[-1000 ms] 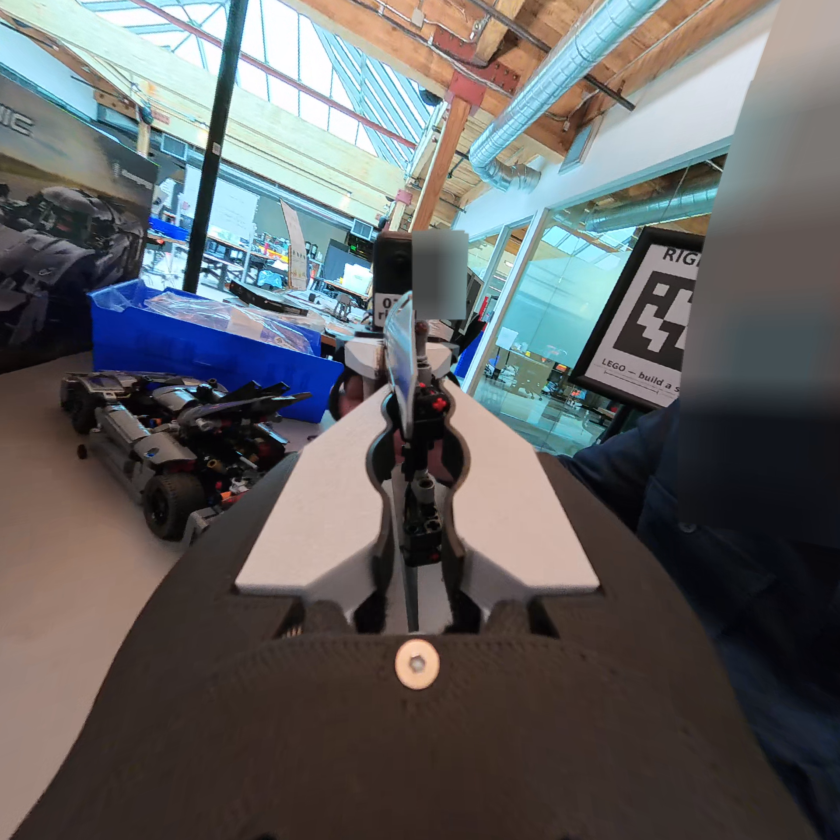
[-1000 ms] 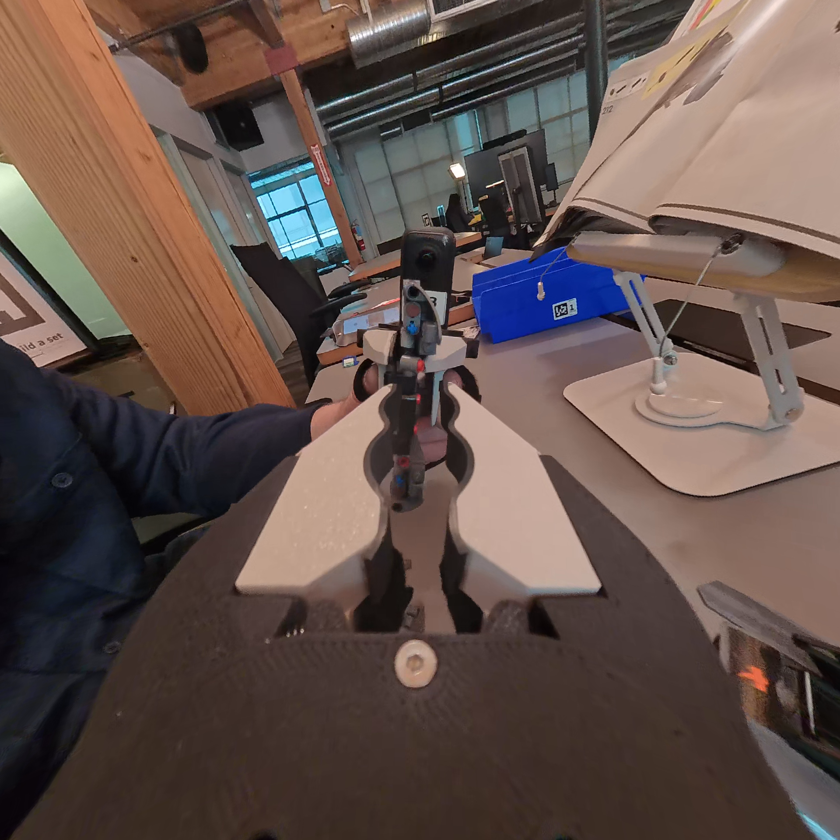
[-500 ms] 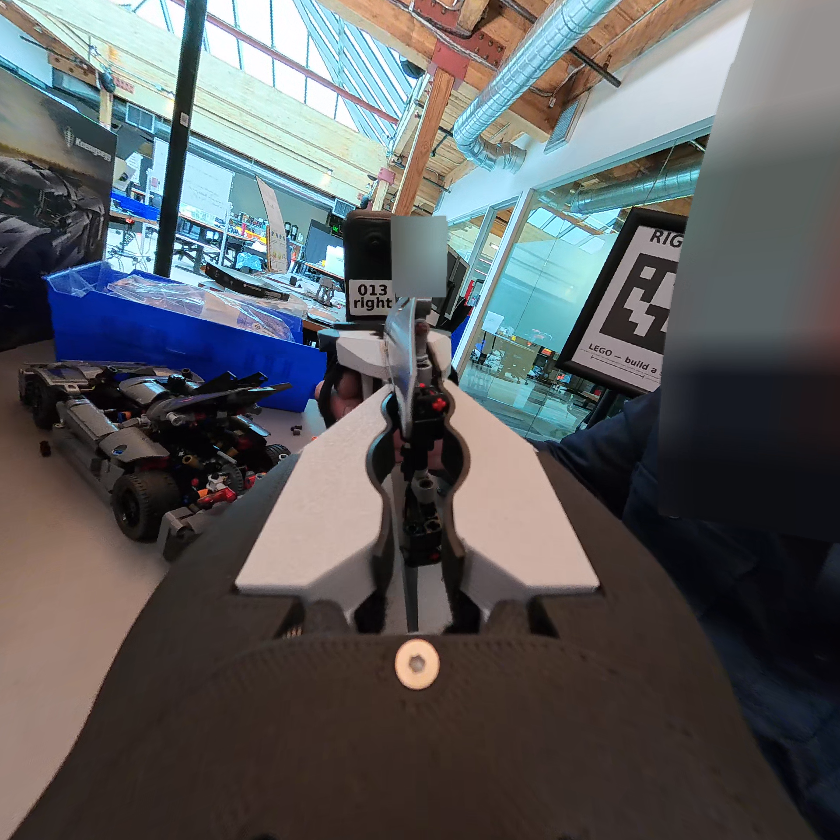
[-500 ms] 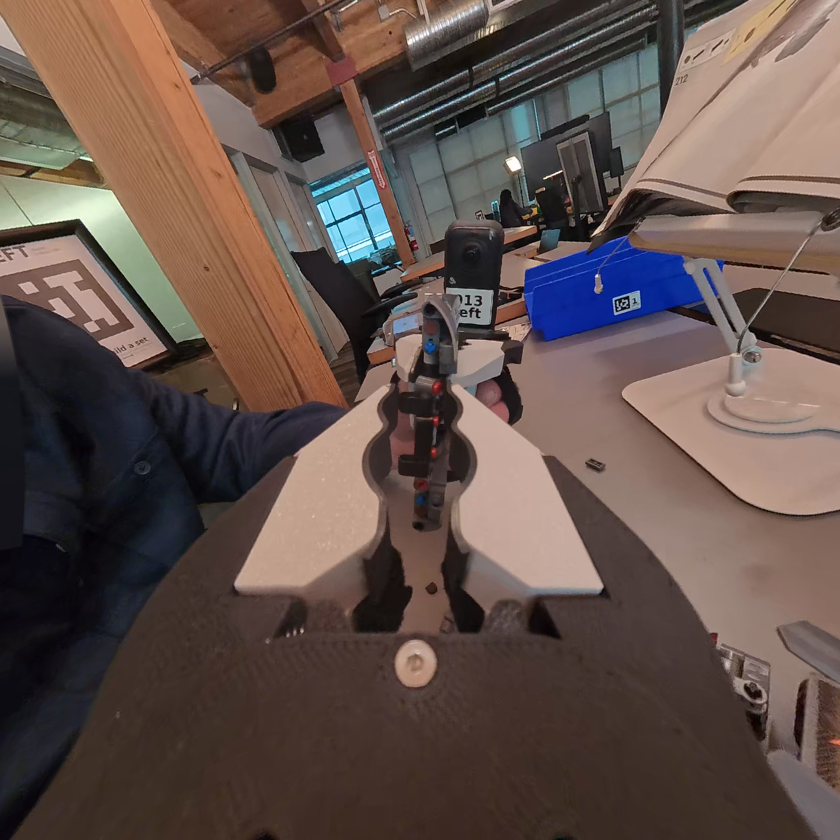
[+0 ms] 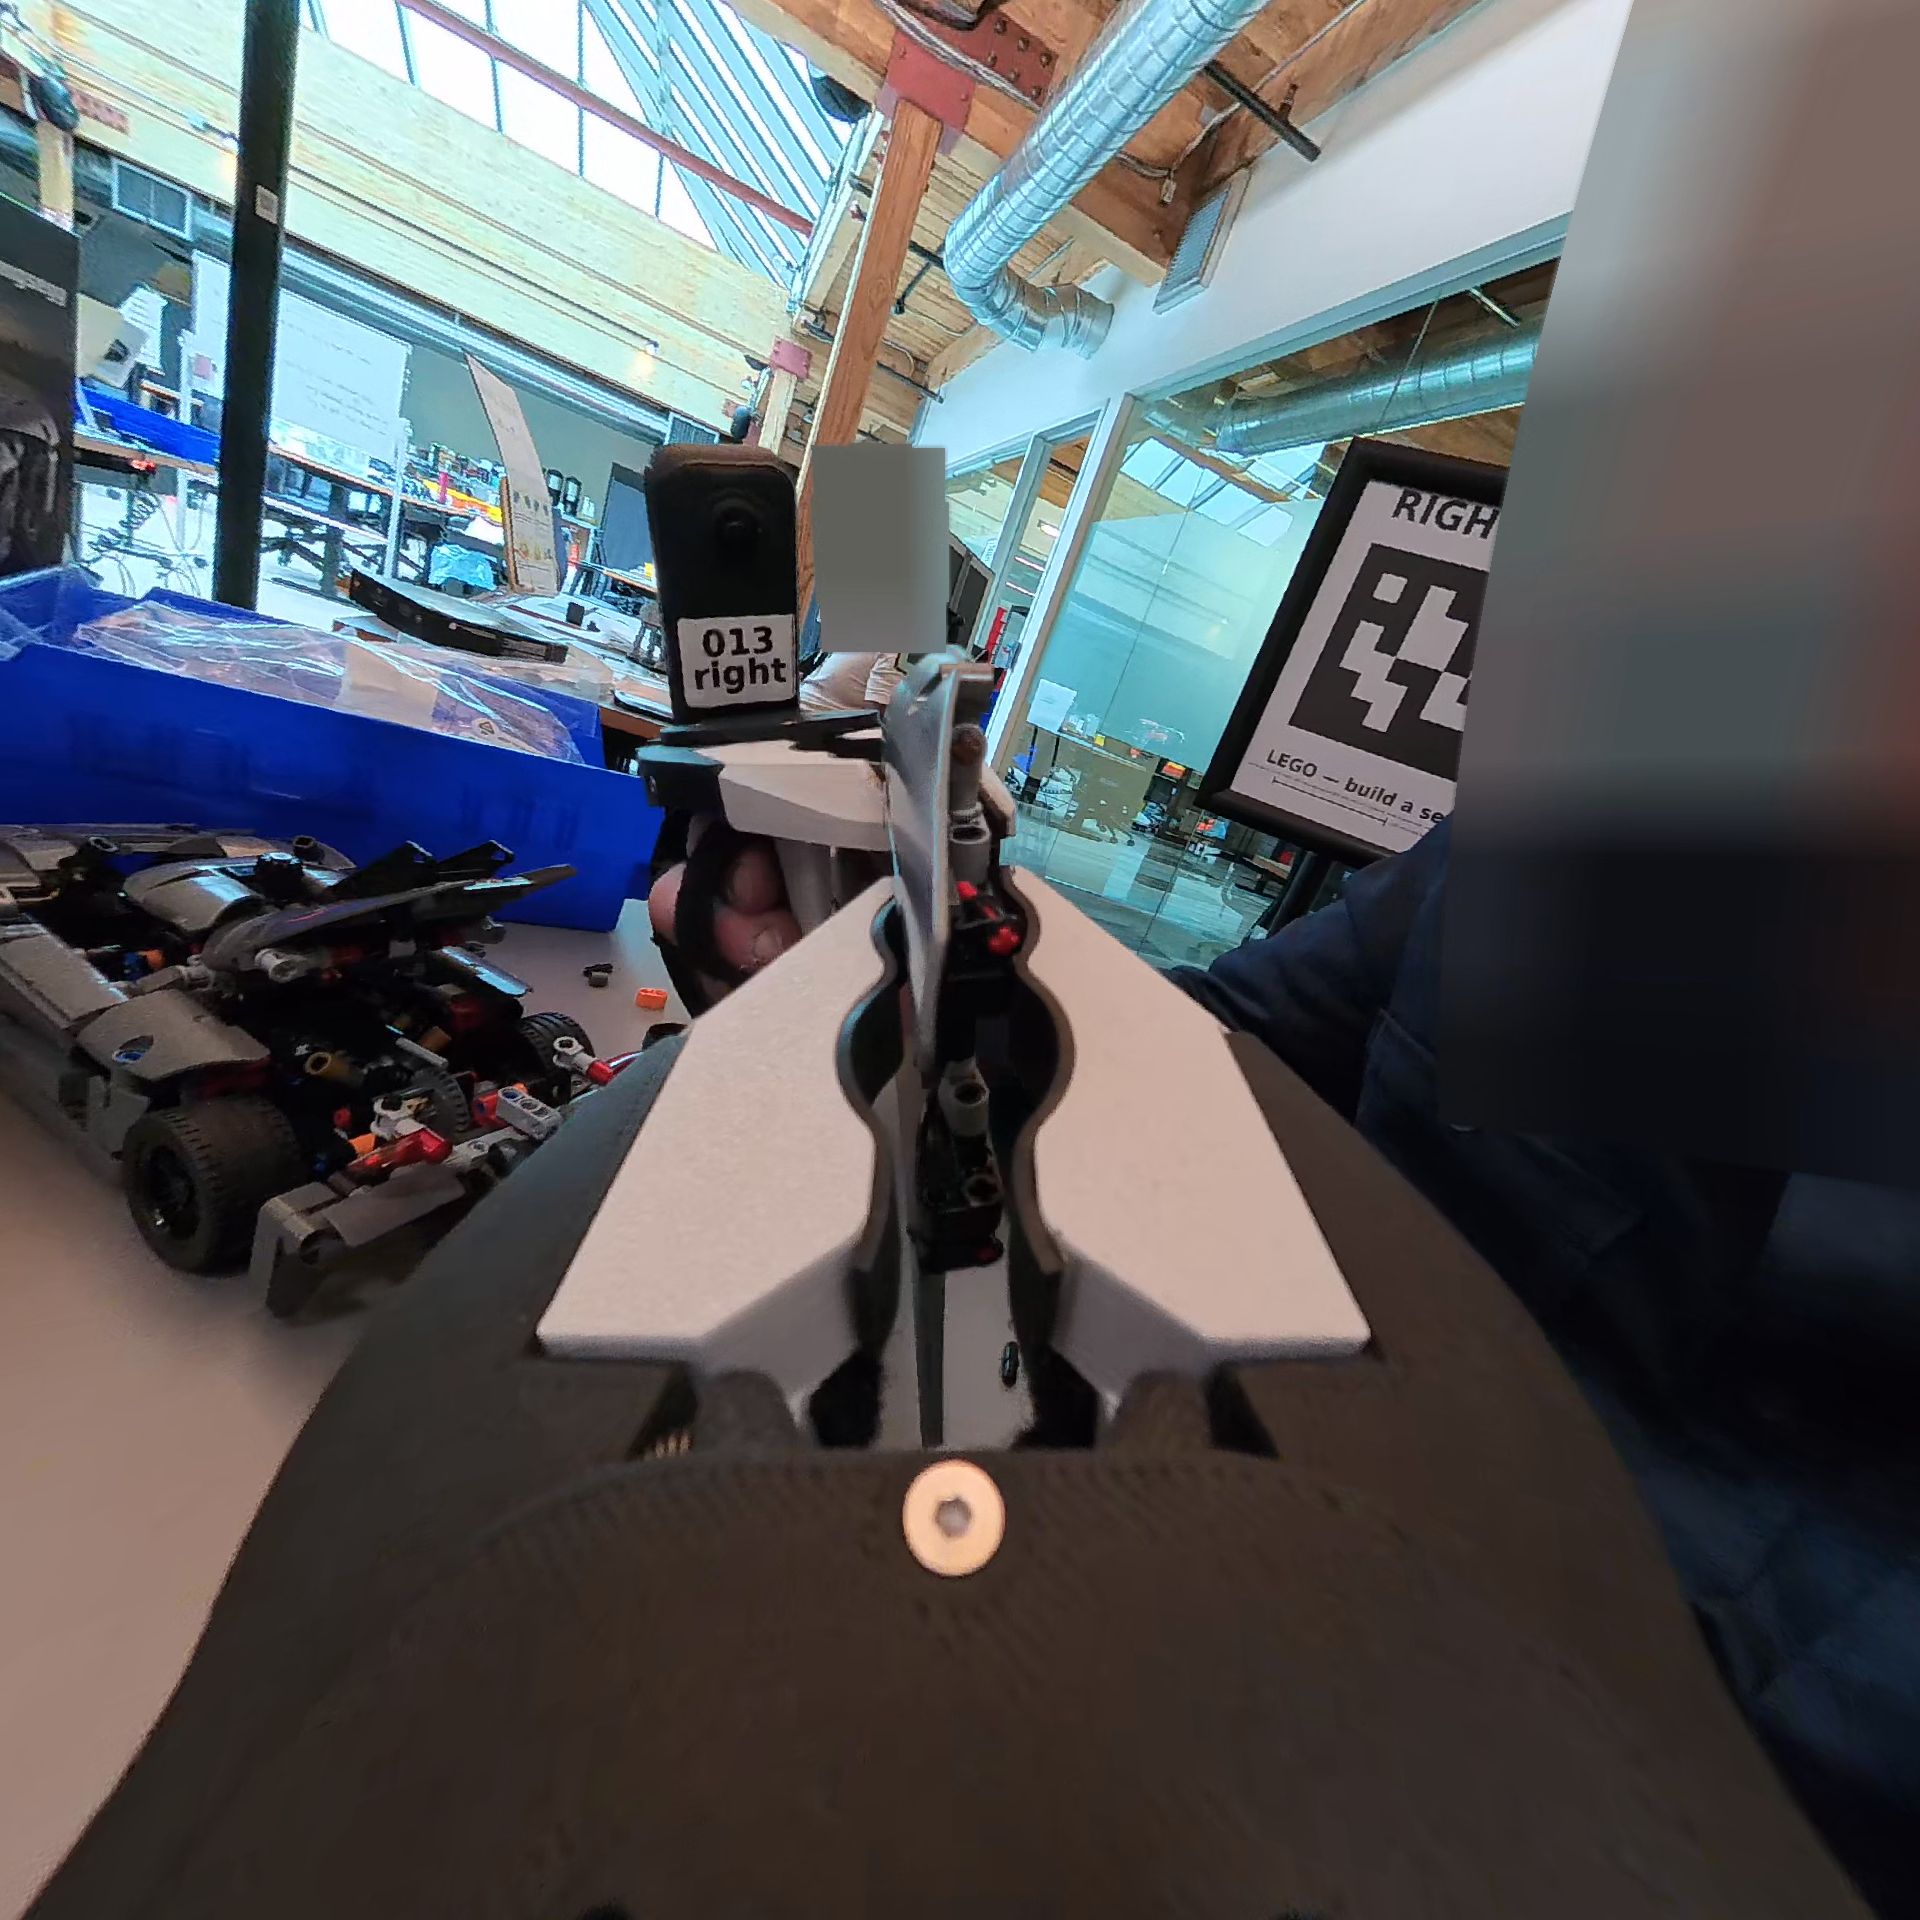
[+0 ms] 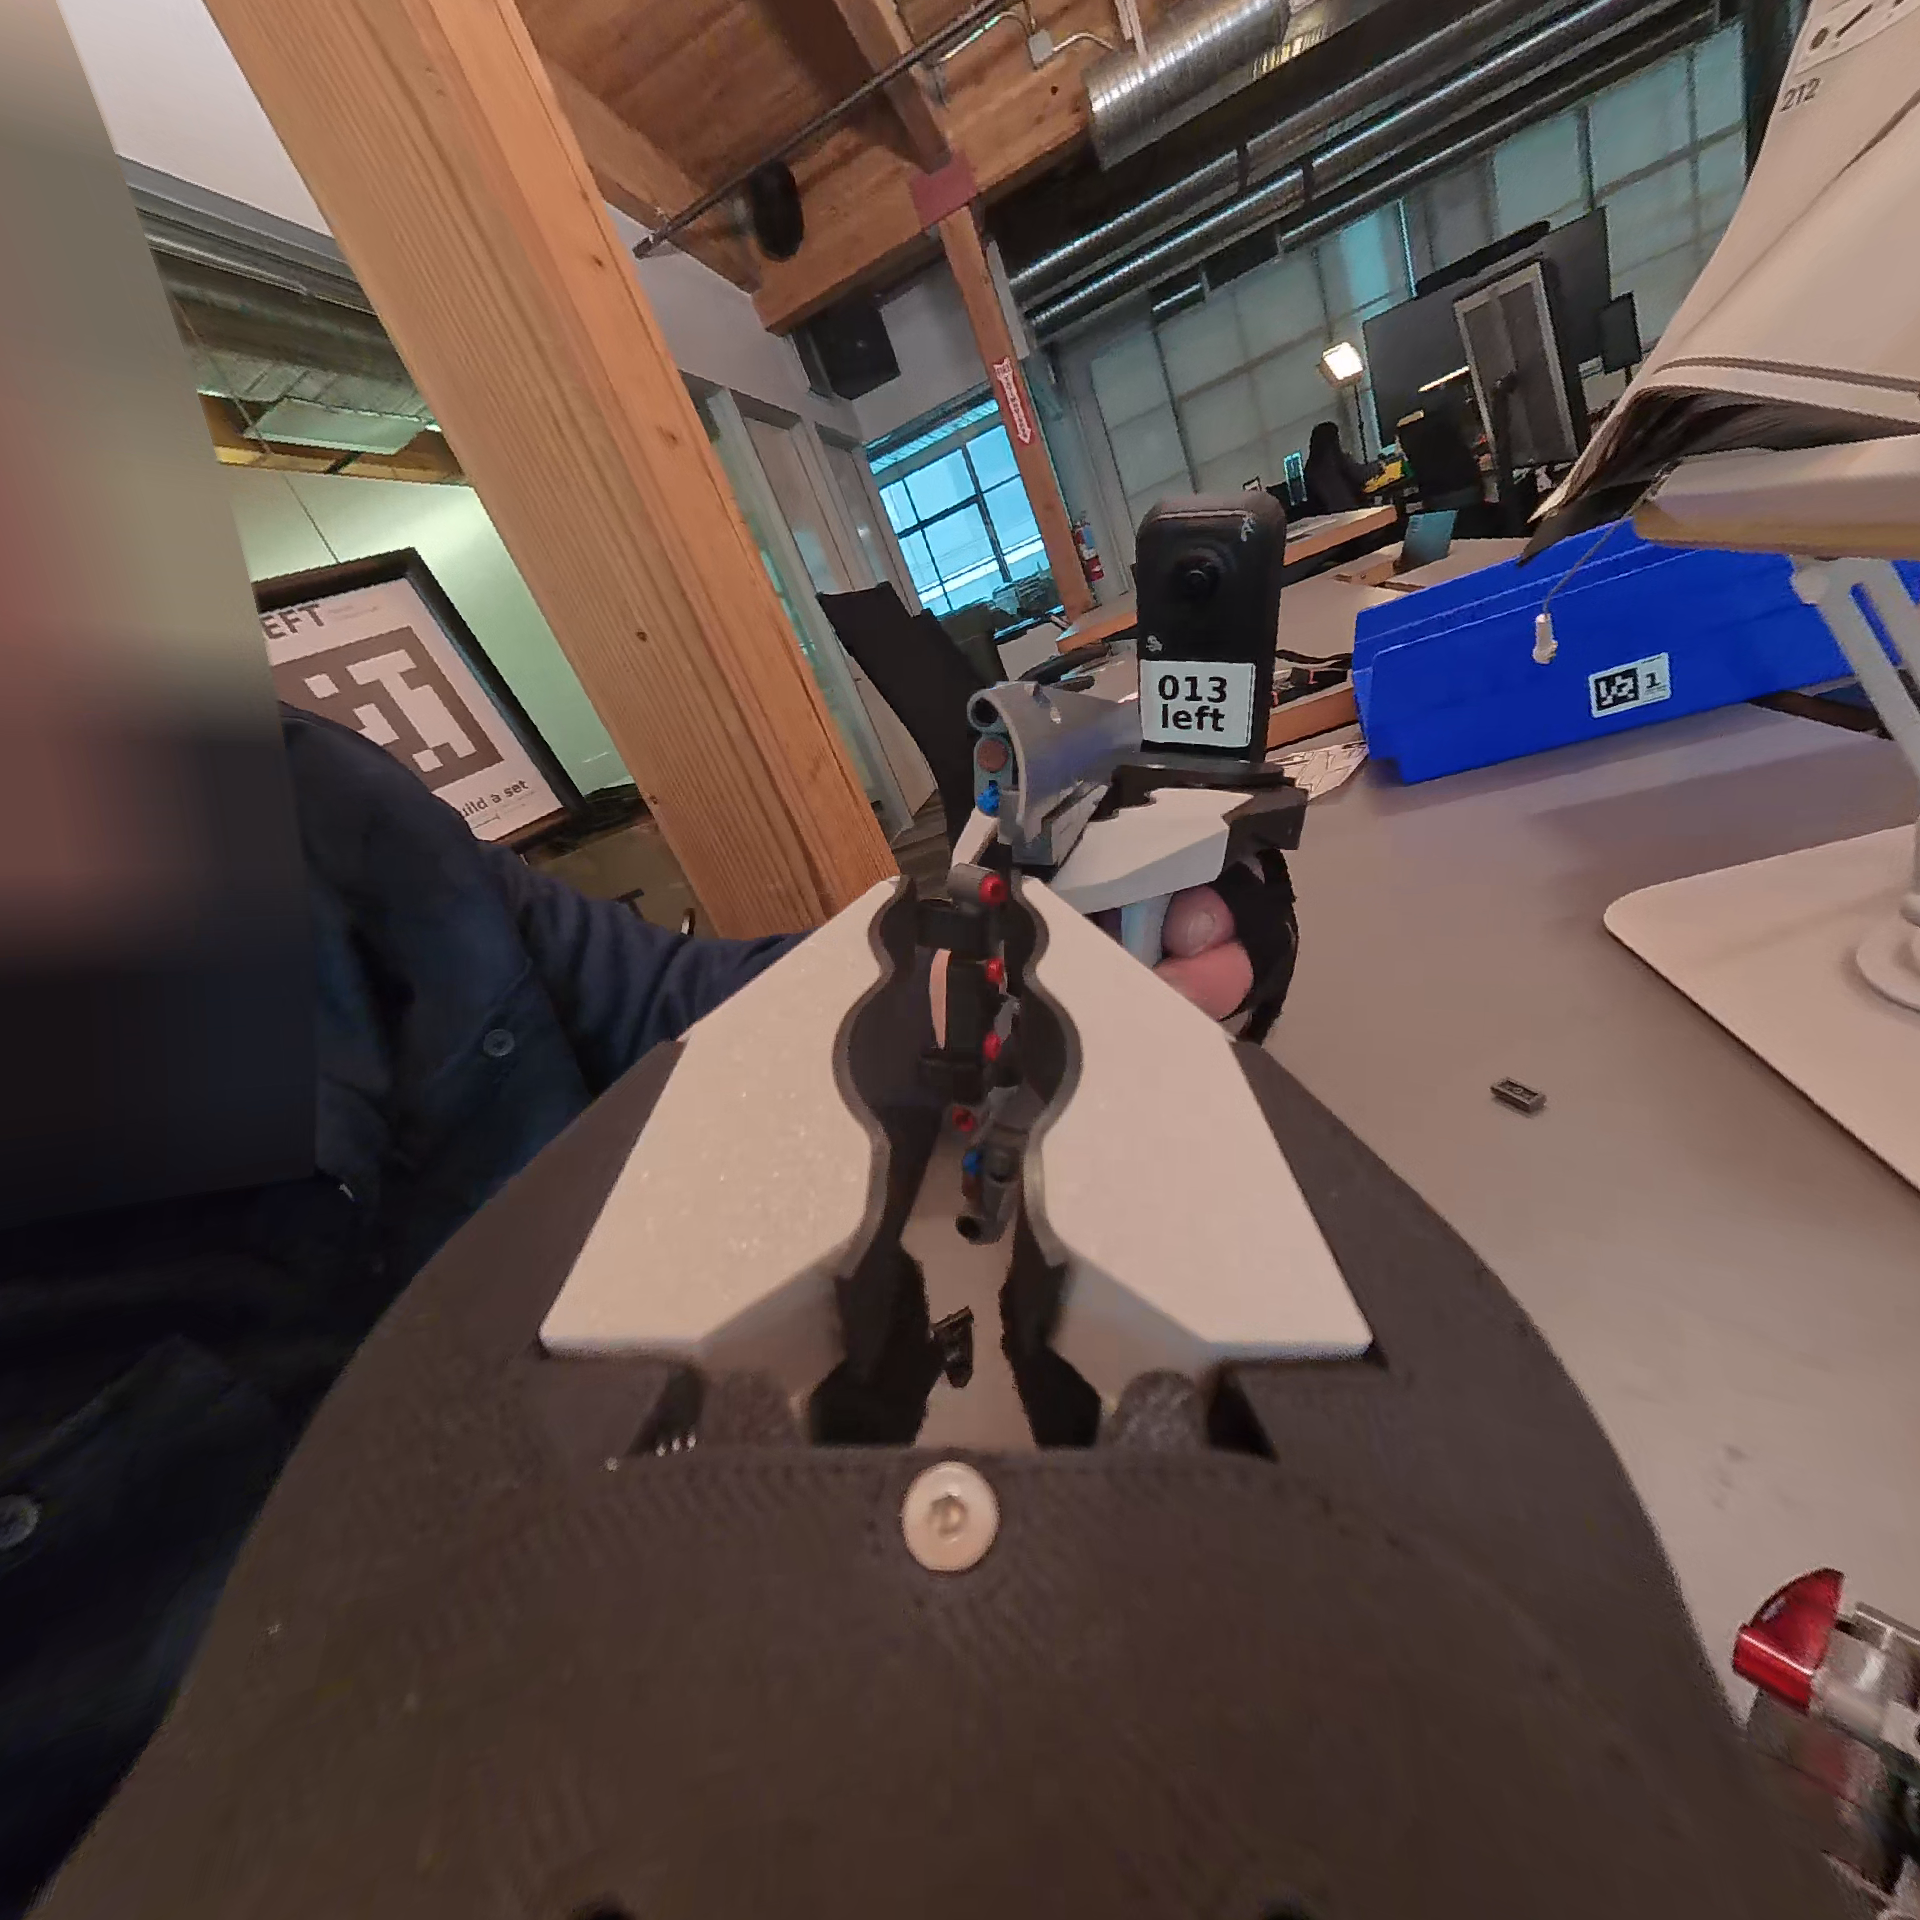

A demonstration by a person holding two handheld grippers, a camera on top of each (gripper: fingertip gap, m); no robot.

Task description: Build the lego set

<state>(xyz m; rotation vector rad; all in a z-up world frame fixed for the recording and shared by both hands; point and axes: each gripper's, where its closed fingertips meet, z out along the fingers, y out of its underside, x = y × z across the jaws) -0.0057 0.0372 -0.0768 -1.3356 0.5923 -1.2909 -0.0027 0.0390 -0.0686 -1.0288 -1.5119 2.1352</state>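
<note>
Both tongs are closed on one shared lego sub-assembly [image 5: 951,1039], held in the air above the bench [image 6: 1558,1195] between the two units. The left tongs [image 5: 948,914] clamp its black beam section with red pins and its curved grey panel; the right tongs [image 6: 971,914] clamp the same black beam, with red and blue pins showing along it. Compared with one second ago, the left wrist view has swung so that the opposing right unit's camera sits left of centre rather than directly behind the part, and the partly built black lego car [image 5: 281,1029] appears closer. In the right wrist view, the left unit's camera has shifted to the right of the part, and the grey panel now leans toward it. The booklet stand [image 6: 1766,956] has moved toward the frame's right edge. Each camera body carries a white printed label, the framed fiducial-marker posters [image 5: 1382,644] carry printed text, and the blue bin [image 6: 1600,665] carries a small tag; the writing is not reproduced here. A loose dark piece [image 6: 1517,1093] lies on the bench near the stand.
</note>
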